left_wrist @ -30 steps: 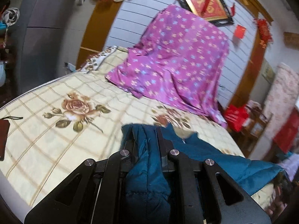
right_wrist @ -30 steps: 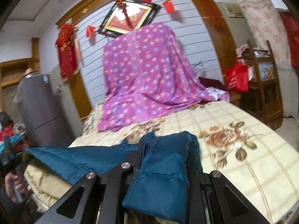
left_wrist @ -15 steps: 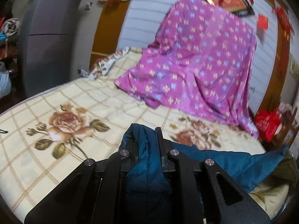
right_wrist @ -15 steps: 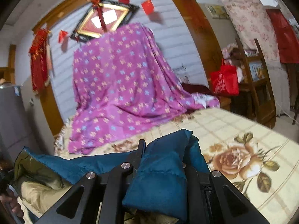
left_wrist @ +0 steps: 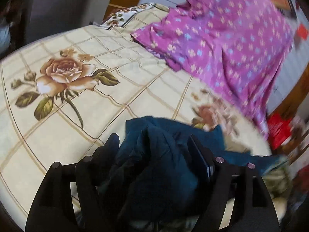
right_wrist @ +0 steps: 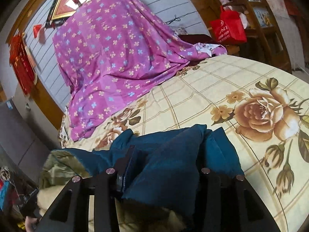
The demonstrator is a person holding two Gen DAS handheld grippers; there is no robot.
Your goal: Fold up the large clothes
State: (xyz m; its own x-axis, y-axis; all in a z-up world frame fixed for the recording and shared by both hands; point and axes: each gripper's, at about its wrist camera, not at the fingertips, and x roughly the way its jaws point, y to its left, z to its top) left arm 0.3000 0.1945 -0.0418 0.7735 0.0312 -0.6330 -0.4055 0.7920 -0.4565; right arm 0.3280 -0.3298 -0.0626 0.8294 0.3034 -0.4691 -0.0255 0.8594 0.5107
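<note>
Left tool [left_wrist: 154, 141]: jaws have just been opening and stand wide, with a bunch of the teal padded jacket [left_wrist: 154, 154] loose between them, pads not pressing. Right tool [right_wrist: 166, 154]: jaws have also just been opening, partway, and the jacket fold [right_wrist: 173, 164] sits between them; it looks released rather than pinched.

The jacket lies just ahead of and under both tools, on the near part of the bed [left_wrist: 115, 96]; its olive lining [right_wrist: 59, 162] shows off the right tool's left side.

Risks:
- The puffy fabric could snag on a jaw during pull-back and drag the fold open.
- The slick lining sits near the bed edge, so the jacket may slide off.

Room: open floral sheet ahead of both tools. The purple draped cloth [right_wrist: 115, 58] sits well beyond.
</note>
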